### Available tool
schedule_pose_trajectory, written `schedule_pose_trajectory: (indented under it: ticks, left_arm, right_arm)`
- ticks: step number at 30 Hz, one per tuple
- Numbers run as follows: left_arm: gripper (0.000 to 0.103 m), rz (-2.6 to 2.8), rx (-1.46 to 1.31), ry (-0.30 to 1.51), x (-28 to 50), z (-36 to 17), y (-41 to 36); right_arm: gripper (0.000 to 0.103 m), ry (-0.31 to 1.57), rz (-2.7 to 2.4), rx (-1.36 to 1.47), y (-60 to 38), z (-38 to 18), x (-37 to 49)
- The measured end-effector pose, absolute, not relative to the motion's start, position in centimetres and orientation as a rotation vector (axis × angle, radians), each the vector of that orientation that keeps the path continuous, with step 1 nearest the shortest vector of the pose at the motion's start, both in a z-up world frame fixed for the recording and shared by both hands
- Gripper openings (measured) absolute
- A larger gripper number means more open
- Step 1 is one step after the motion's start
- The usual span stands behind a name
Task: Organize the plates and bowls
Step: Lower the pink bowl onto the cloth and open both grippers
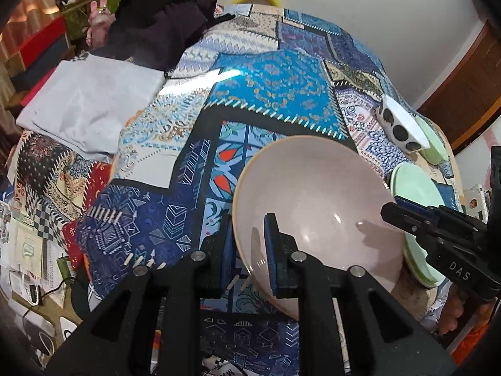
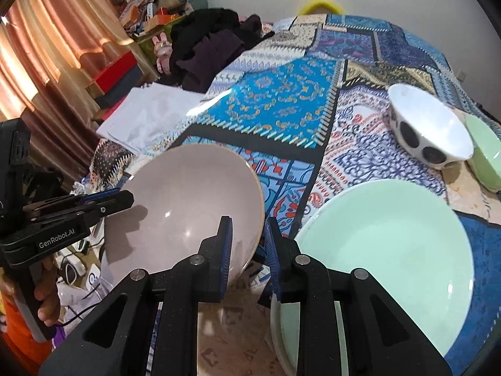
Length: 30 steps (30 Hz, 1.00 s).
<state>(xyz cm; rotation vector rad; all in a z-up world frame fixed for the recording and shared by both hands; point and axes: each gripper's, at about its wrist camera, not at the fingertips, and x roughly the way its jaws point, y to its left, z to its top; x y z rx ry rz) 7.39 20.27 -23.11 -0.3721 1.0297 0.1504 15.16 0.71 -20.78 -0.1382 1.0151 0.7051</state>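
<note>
A pale pink bowl (image 1: 316, 200) (image 2: 188, 200) hangs tilted above the near edge of the table, held by its rim from both sides. My left gripper (image 1: 249, 250) is shut on the bowl's left rim, one pad inside and one outside; in the right wrist view it (image 2: 125, 200) comes in from the left. My right gripper (image 2: 249, 250) is shut on the bowl's right rim and shows at the right edge of the left wrist view (image 1: 388, 211). Just right of the bowl lies a stack of green plates (image 2: 391, 250) (image 1: 416, 188).
A white bowl with black dots (image 2: 432, 131) (image 1: 400, 122) and a green bowl (image 2: 485, 156) (image 1: 433, 138) stand at the far right. The patchwork tablecloth (image 1: 275, 87) also carries a grey folded sheet (image 1: 90, 106) and dark clothes (image 1: 162, 28) on the left. Clutter lies below the near edge.
</note>
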Motion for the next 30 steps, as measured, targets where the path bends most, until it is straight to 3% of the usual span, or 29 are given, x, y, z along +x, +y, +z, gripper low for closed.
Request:
schedule_pose_trajectory:
  ticks: [13,23,25,30]
  left_arm:
    - [0.023,0.172,-0.285,0.914,6.7,-17.0,18.2]
    - [0.048,0.106,-0.186,0.814,9.1,-12.7,12.9]
    - [0.052,0.088,-0.168,0.805,10.1,-12.2,11.7]
    - [0.064,0.052,-0.144,0.796,12.9,-11.7,9.1]
  right_arm:
    - [0.021,0.882,0.647,-0.086,-4.3,-15.6,15.6]
    - [0.022,0.823,0.556,-0.07,-9.6,-13.7,17.5]
    - [0.026,0.818,0.539,-0.064,-10.6,-13.5,17.9]
    - [0.047,0.795,0.476,-0.048,-13.4,-13.4,19.2]
